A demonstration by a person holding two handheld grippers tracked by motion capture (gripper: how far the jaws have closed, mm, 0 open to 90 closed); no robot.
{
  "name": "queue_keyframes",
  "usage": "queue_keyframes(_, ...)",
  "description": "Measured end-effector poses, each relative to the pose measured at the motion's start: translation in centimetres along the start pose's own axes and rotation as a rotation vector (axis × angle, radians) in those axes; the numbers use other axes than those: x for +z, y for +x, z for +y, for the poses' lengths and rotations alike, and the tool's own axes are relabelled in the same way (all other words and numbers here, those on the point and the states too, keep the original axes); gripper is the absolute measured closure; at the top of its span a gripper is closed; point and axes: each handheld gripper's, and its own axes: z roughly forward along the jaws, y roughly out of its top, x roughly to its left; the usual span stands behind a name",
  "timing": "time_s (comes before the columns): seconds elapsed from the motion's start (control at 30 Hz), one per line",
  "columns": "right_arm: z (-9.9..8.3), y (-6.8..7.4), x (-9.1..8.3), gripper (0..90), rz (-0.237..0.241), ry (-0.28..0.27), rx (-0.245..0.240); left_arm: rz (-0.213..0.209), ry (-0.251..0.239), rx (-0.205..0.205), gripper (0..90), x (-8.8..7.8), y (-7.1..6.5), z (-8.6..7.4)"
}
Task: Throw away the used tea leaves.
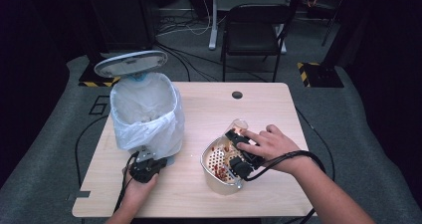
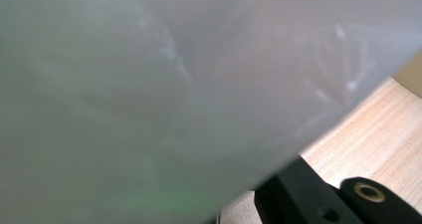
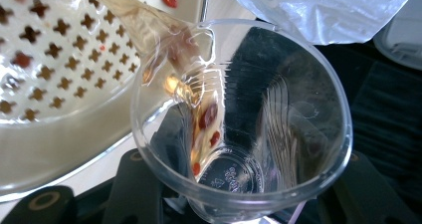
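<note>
Right tongs point(image 1: 242, 149) pinch clear cup point(image 3: 239, 119), tipped over strainer point(image 1: 219, 167) on tabletop point(image 1: 278, 114); red berries cling inside. Left tongs point(image 1: 145, 168) at bin point(image 1: 144, 112) base, jaw state unclear. Judgement: tilt cup further, shake gently, keep mouth over strainer.

Dim room, dark walls. Grey carpet floor point(image 1: 50, 149) with cables point(image 1: 184, 59) running across it. Light wood table point(image 1: 209, 109), round grommet hole point(image 1: 237, 94) near its far edge. Black folding chair point(image 1: 254, 32) behind the table. Yellow-black hazard-striped bases point(image 1: 311, 67) on the floor at both sides. White desk leg point(image 1: 214, 20) at the back.
</note>
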Motion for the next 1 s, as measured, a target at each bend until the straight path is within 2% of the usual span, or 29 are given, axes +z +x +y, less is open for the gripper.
queue_keyframes(0.03, 0.1, 0.2, 0.0, 52.6, 0.013, 0.006, -0.032, 0.000, 0.000, 0.000, 90.0, 0.0, 0.0, 0.0)
queue_keyframes(0.07, 0.1, 0.3, 0.0, 52.6, 0.005, 0.007, -0.042, 0.003, 0.008, 0.006, 90.0, -0.1, 0.1, 0.0)
queue_keyframes(0.1, 0.2, 0.5, 0.0, 52.6, -0.004, 0.012, -0.052, -0.053, -0.037, 0.027, 90.0, 0.3, 0.1, 0.1)
queue_keyframes(0.13, 0.1, 1.2, -0.1, 52.6, 0.010, 0.035, 0.008, -0.063, -0.036, 0.041, 90.0, 0.3, 0.2, 0.2)
queue_keyframes(0.17, 0.3, 0.6, 0.0, 52.6, -0.011, 0.015, -0.066, -0.059, -0.036, 0.033, 90.0, 0.3, 0.1, 0.1)
queue_keyframes(0.2, 0.4, 0.8, 0.0, 52.6, -0.015, 0.012, -0.055, -0.053, -0.037, 0.028, 90.0, 0.3, 0.1, 0.1)
queue_keyframes(0.3, 0.6, 1.0, 0.0, 52.6, -0.058, 0.027, -0.070, -0.052, -0.035, 0.068, 90.0, 0.3, 0.3, 0.2)
queue_keyframes(0.4, 0.6, 1.1, -0.1, 52.6, -0.078, 0.026, -0.063, -0.053, -0.036, 0.067, 90.0, 0.3, 0.3, 0.2)
queue_keyframes(0.5, 0.7, 1.0, -0.1, 52.6, -0.074, 0.018, -0.066, -0.052, -0.035, 0.069, 90.0, 0.3, 0.4, 0.2)
queue_keyframes(0.6, 0.8, 1.3, -0.1, 52.6, -0.082, 0.025, -0.077, -0.054, -0.037, 0.026, 90.0, 0.3, 0.1, 0.1)
queue_keyframes(0.67, 0.9, 1.7, -0.1, 52.6, -0.088, 0.027, -0.091, -0.052, -0.036, 0.023, 90.0, 0.3, 0.1, 0.1)
queue_keyframes(0.7, 1.0, 1.7, 0.0, 52.6, -0.095, 0.030, -0.116, -0.052, -0.036, 0.024, 90.0, 0.3, 0.1, 0.1)
queue_keyframes(0.73, 0.9, 1.8, 0.1, 52.6, -0.108, 0.040, -0.187, -0.053, -0.036, 0.024, 90.0, 0.3, 0.1, 0.1)
queue_keyframes(0.8, 1.0, 2.2, 0.2, 52.6, -0.103, 0.043, -0.225, -0.052, -0.036, 0.024, 90.0, 0.3, 0.1, 0.1)
queue_keyframes(0.9, 1.1, 2.6, 0.4, 52.6, -0.099, 0.051, -0.245, -0.052, -0.035, 0.025, 90.0, 0.3, 0.1, 0.1)
queue_keyframes(0.97, 1.1, 2.7, 0.3, 52.6, -0.108, 0.052, -0.242, -0.052, -0.035, 0.024, 90.0, 0.3, 0.1, 0.1)
queue_keyframes(1.0, 1.2, 3.4, 0.5, 52.6, -0.133, 0.030, -0.121, -0.052, -0.035, 0.024, 90.0, 0.3, 0.1, 0.1)
